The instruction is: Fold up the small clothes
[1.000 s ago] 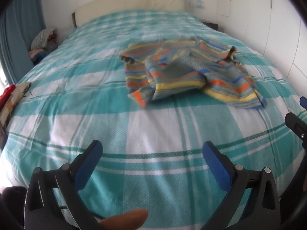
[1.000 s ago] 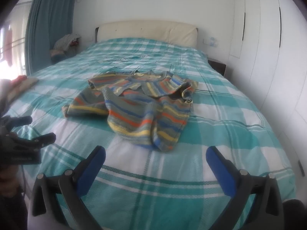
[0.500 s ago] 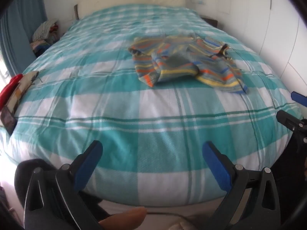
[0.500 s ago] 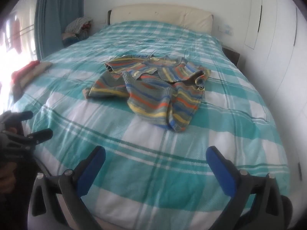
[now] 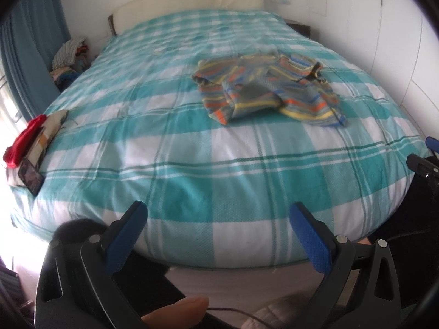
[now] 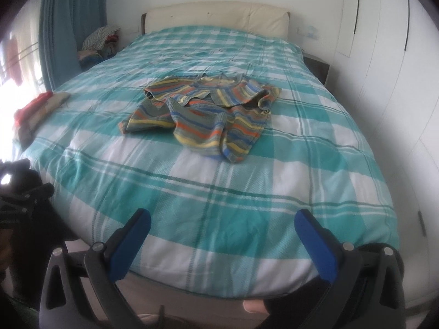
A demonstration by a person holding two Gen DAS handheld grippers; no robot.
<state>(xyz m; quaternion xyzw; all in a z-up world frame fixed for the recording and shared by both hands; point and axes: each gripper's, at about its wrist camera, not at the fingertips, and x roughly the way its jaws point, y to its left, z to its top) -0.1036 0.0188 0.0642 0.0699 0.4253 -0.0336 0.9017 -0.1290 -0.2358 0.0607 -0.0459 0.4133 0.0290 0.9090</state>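
A small striped garment [image 5: 270,93] [image 6: 205,112] in grey, orange, yellow and blue lies crumpled on the teal and white checked bed cover [image 5: 192,142] [image 6: 219,186], past the middle of the bed. My left gripper [image 5: 218,219] hangs open off the foot of the bed, far short of the garment, with nothing between its blue pads. My right gripper [image 6: 222,226] is open too, likewise back past the bed's foot edge. The right gripper's black frame shows at the right edge of the left wrist view [image 5: 422,164].
A red cloth and folded items [image 5: 30,137] lie with a phone [image 5: 30,178] at the bed's left edge. A pile of clothes [image 6: 98,44] sits by the blue curtain [image 6: 71,22]. White wardrobe doors [image 6: 389,68] run along the right. A cream headboard [image 6: 216,16] stands at the back.
Both grippers have pulled back away from the garment and off the foot of the bed. The garment looks farther off and has not moved. Both stay open.
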